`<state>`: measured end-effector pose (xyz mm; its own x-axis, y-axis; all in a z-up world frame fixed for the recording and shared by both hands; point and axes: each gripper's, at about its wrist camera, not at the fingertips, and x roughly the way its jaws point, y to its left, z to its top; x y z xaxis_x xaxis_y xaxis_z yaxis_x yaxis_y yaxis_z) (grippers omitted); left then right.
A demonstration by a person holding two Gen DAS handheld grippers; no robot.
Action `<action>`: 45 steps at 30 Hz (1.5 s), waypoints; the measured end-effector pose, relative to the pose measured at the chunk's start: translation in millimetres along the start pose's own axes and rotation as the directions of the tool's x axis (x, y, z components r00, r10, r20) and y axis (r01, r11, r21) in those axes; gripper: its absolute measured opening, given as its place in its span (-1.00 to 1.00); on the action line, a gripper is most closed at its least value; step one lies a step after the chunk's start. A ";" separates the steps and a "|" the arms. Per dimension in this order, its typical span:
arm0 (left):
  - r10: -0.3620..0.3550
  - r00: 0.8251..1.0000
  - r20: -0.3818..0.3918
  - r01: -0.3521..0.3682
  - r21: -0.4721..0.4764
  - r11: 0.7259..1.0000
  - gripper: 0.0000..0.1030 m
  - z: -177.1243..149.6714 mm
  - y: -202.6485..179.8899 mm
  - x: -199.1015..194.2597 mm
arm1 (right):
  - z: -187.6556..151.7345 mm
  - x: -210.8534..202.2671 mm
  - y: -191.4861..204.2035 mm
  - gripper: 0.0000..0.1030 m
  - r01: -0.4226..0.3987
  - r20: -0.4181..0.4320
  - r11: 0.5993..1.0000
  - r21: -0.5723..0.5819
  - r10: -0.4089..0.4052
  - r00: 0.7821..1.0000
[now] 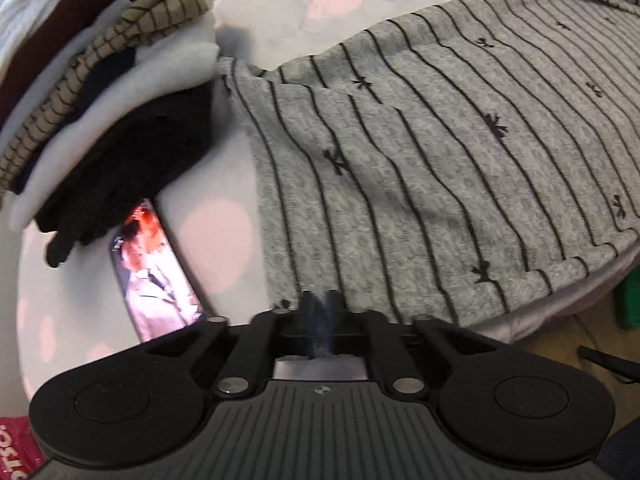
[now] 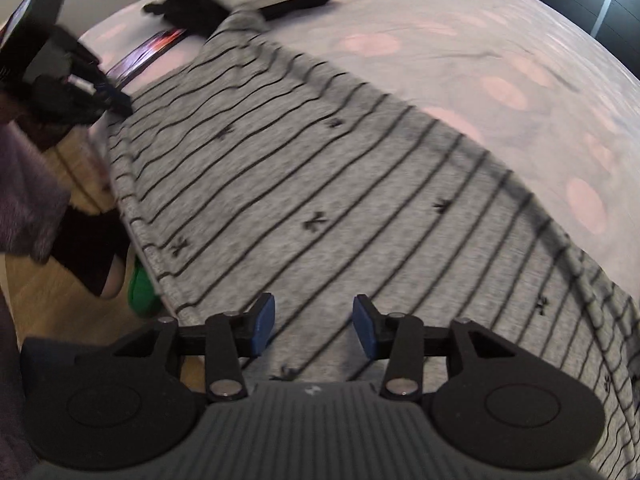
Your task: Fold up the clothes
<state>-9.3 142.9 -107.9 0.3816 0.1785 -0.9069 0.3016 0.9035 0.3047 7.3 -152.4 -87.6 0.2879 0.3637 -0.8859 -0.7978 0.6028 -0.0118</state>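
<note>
In the left wrist view, a stack of folded clothes (image 1: 100, 80) sits at the far left of the bed (image 1: 280, 12), whose white sheet carries pale pink spots. The stack holds dark red, olive striped, white and black pieces. Just below it a phone (image 1: 156, 268) lies face up on the sheet with its screen lit. To the right, the grey striped garment (image 1: 440, 152) is spread flat across the bed, its near edge close to the mattress edge. The left hand-held gripper (image 1: 320, 312) is clenched, its blue pads pressed together at that near edge; whether any cloth is pinched between them I cannot tell.

In the right wrist view, the left hand-held gripper appears at the far left, at the garment's corner. The garment runs diagonally across the middle. The right hand-held gripper (image 2: 314, 322) is released, its blue pads (image 2: 264, 320) apart above the cloth, with nothing held.
</note>
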 end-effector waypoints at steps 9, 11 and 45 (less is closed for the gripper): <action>0.005 0.998 -0.066 -0.002 0.048 0.999 -1.00 -10.6 -4.4 -7.9 | 1.1 -0.9 5.1 -0.07 0.031 -0.001 0.999 -0.039 -0.031 1.000; 0.007 0.996 -0.091 -0.002 0.061 0.998 -1.00 -15.5 -6.3 -9.3 | 1.2 -0.4 4.7 -0.07 0.026 -0.008 0.999 -0.040 -0.026 1.000; -0.067 0.994 -0.090 0.063 -0.052 0.997 -1.00 -7.1 5.6 -16.1 | -1.7 22.8 13.2 0.27 -0.084 -0.101 0.994 -0.065 0.077 0.992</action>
<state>-19.9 147.8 -93.6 0.2804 0.1518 -0.9478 0.2790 0.9319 0.2317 2.4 -137.3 -108.7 0.1703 0.3356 -0.9265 -0.8521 0.5224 0.0326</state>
